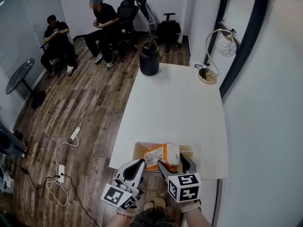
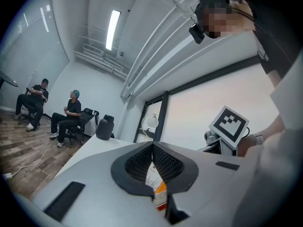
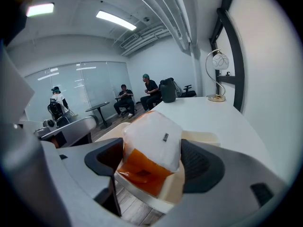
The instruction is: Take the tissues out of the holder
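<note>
A: Where to find the tissue pack?

B: Lying tilted in the holder, at the near edge of the table, white end raised above the rim.

A: Claws?

B: Put down right gripper as released: jaws spread wide, pack between them, no sign of the pads pressing. Put down left gripper as clenched, pads meeting at the tips, nothing visibly pinched. Sits just beside the holder's left near corner.

A: Risks?

B: Most likely a slip. Closing on the slick wrapper's raised end could squeeze the pack out sideways. Could also drag the light holder off the near edge, with nothing pinning it. Worth bracing the holder first.

A: Pose?

B: Right tipped downward over the pack. Left held about level, aimed along the table toward the far end.
</note>
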